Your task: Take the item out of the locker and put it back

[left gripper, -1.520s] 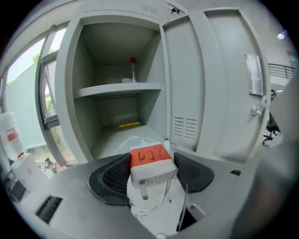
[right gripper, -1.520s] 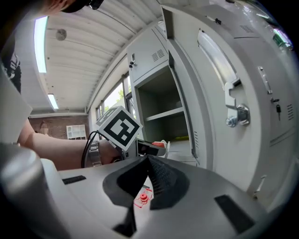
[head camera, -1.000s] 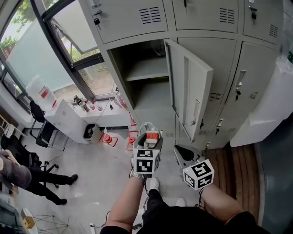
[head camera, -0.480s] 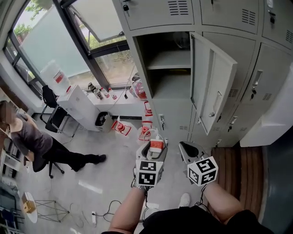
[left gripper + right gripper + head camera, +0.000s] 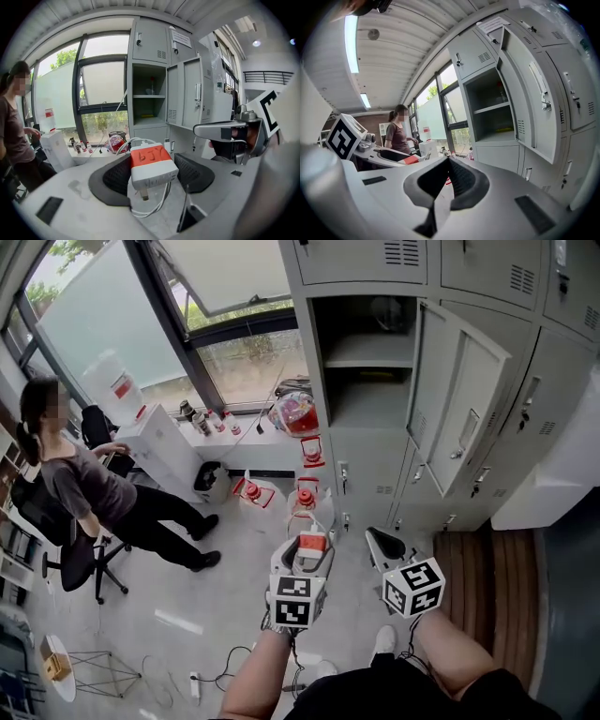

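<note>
My left gripper [image 5: 310, 546] is shut on a white charger [image 5: 312, 542] with an orange label and a looped white cable. In the left gripper view the charger [image 5: 151, 164] sits between the black pads [image 5: 117, 177] of the left gripper [image 5: 149, 172]. My right gripper [image 5: 384, 545] is beside it, shut and holding nothing; its pads [image 5: 461, 177] meet in the right gripper view. The open locker compartment [image 5: 370, 343] is ahead, well beyond both grippers, with its door [image 5: 459, 409] swung out to the right. The same compartment [image 5: 151, 98] shows a shelf and small items inside.
A person [image 5: 89, 488] sits on a chair at the left near a white cabinet [image 5: 159, 446] with bottles on it. Red and white items [image 5: 300, 460] lie on the floor under the window. Closed lockers [image 5: 544, 399] stand at the right, above a brown plank floor [image 5: 487, 568].
The view has pulled back and turned left, so the locker looks farther off and the seated person has come into view. Both grippers hold as before, the charger still in the left.
</note>
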{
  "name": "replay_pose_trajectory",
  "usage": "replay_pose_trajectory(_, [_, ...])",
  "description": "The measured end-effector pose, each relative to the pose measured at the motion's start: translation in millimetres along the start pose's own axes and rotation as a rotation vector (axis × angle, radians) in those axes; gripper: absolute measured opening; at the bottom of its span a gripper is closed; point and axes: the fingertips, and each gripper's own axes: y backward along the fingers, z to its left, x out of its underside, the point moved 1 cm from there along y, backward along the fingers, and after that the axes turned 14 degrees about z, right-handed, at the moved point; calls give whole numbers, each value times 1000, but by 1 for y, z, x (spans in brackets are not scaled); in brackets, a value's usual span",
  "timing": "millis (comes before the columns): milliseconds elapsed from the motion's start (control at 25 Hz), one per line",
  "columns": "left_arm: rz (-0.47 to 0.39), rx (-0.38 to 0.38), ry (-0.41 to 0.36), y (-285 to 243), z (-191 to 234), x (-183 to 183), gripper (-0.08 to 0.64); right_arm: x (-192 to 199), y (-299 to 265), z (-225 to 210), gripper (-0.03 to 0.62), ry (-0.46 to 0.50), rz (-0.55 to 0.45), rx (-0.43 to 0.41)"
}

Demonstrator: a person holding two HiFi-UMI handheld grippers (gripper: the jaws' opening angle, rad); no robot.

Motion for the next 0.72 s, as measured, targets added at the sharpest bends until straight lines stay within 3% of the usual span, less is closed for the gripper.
replay_pose_trajectory(400, [7, 27, -18, 27, 13, 33, 298, 22, 7, 40, 52, -19, 10, 33])
replay_pose_trajectory(720, [4, 32, -42, 36, 4, 38, 298, 30, 20, 46, 52, -29, 1, 44])
